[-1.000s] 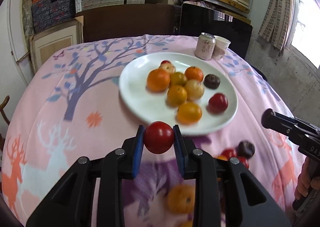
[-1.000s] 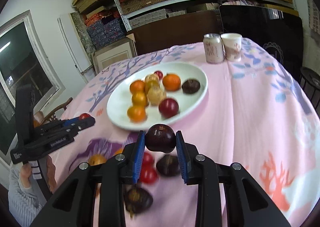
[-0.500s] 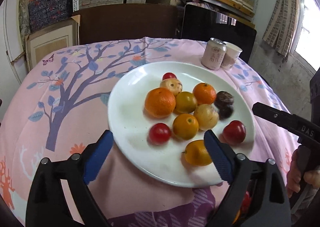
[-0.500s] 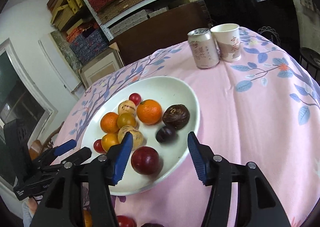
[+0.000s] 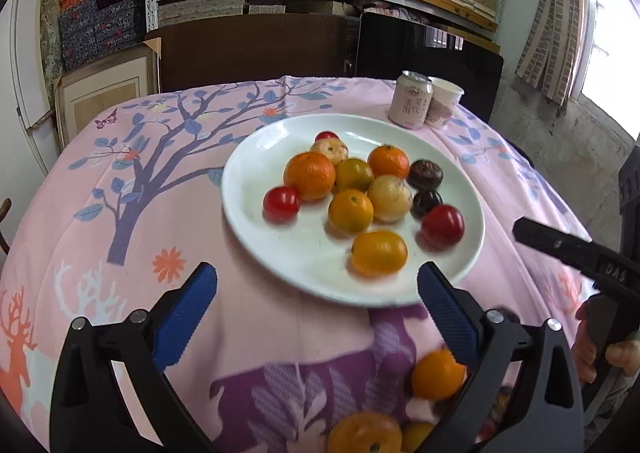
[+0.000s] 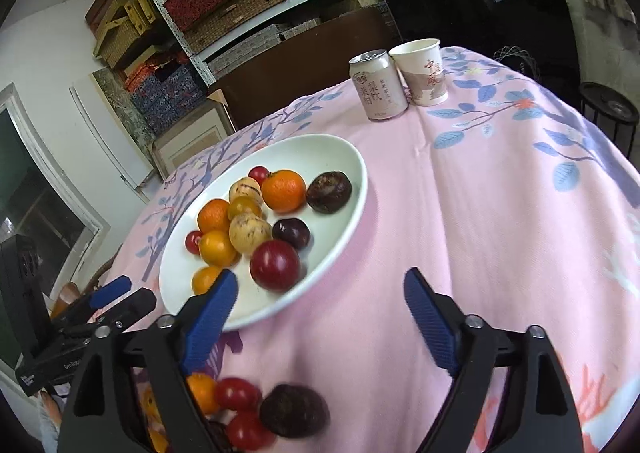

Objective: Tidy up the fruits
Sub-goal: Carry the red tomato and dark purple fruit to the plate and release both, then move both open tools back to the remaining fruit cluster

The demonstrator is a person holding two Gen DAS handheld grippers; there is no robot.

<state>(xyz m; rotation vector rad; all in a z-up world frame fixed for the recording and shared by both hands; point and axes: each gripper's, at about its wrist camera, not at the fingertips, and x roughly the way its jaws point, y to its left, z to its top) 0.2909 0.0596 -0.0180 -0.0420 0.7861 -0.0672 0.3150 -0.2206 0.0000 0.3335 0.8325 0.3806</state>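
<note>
Left wrist view: left gripper [image 5: 316, 293] now spread and empty at the table's near edge, the red tomato [image 5: 281, 204] it pinched a second ago now lying on the plate [image 5: 248, 213] at its left rim. Right gripper [image 6: 320, 293] likewise gaping, its dark plum [image 6: 291, 233] dropped among the plate's oranges, so two more fruits are sorted while loose ones remain by the near edge — an orange [image 5: 438, 375], tomatoes [image 6: 237, 393], a dark fruit [image 6: 294, 409]. Can [image 6: 378, 85] and cup [image 6: 424, 71] stand at the far edge, well clear; only the grippers' own closeness looks likely to crowd the next pick.
</note>
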